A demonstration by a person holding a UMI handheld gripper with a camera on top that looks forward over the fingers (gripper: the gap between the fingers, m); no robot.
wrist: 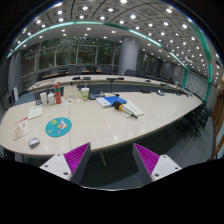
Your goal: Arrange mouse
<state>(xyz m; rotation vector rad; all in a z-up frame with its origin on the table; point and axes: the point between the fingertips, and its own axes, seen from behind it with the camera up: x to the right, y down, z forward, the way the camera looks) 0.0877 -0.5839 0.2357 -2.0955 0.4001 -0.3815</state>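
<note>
1. Our hand-held gripper [110,160] hangs with fingers spread, pinching nothing, near the edge of the long pale curved bench [100,125].
2. We spot the small grey computer mouse [34,142] on it, beyond our left finger, near the round blue-green mat [58,127].

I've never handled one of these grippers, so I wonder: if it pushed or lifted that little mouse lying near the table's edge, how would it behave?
The mouse looks small and low, so probably light and unlikely to tip. On the smooth pale table it would likely slide when nudged rather than roll. Its rounded shell may be slippery to pinch. The gripper is open, well short of it, the mouse lying off beyond its left finger.
</note>
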